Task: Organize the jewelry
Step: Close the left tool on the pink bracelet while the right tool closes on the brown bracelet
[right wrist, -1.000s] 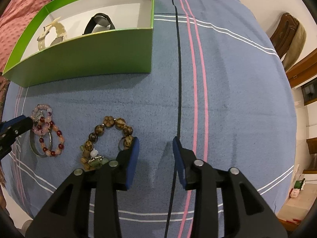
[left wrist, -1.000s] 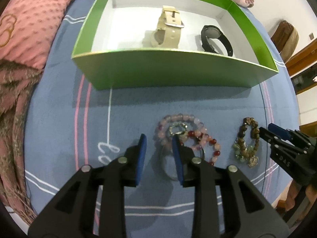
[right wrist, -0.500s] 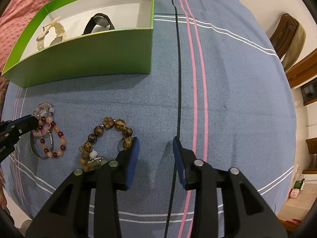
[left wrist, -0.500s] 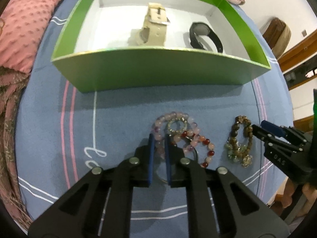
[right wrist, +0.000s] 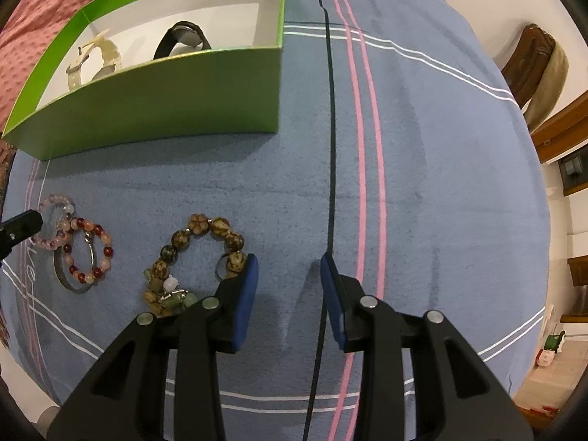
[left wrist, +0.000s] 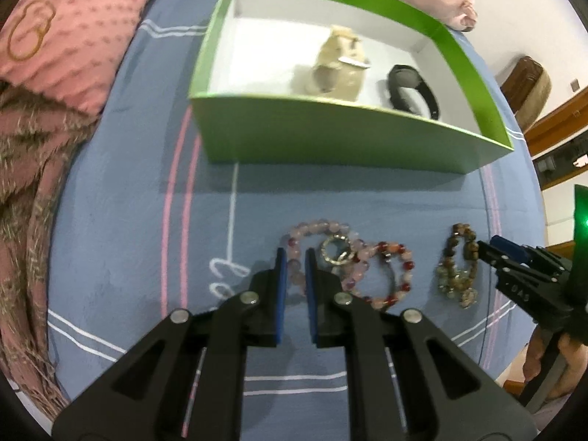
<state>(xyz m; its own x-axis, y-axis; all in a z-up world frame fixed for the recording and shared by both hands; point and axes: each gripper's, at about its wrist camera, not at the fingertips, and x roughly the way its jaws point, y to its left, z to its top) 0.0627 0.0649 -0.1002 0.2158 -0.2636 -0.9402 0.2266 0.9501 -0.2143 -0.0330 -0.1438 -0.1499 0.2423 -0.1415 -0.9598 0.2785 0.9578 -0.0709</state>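
Left wrist view
Pink bead bracelet [left wrist: 316, 228]: pale pink and lilac beads in a loop, flat on the blue striped bedspread [left wrist: 121, 228], overlapping a small silver ring [left wrist: 336, 250] and a red-and-peach bead bracelet [left wrist: 397, 275].
Left gripper [left wrist: 293, 270]: blue pads pinched in on the near-left arc of the pink bead bracelet, beads showing in the narrow gap.
Brown bead bracelet [left wrist: 457, 266]: mottled brown beads with pale green stones bunched at its near end, right of the pink cluster and apart from it.
Green box [left wrist: 330, 139]: open top, white inside, beyond the bracelets; it holds a cream watch [left wrist: 340, 64] and, to its right, a black watch [left wrist: 413, 90].
Right gripper [left wrist: 492, 251]: comes in from the right edge, tip just beside the brown bead bracelet.

Right wrist view
Right gripper [right wrist: 288, 281]: jaws spread wide with bare bedspread [right wrist: 441, 183] between them; left pad just beside the brown bead bracelet [right wrist: 205, 242].
Pink bead bracelet [right wrist: 55, 220]: far left, with the left gripper's black tip [right wrist: 20, 226] on it.
Red-and-peach bead bracelet [right wrist: 90, 250]: lies over a metal bangle [right wrist: 68, 275].
Green box [right wrist: 154, 110]: upper left, cream watch [right wrist: 97, 60] and black watch [right wrist: 185, 36] inside.
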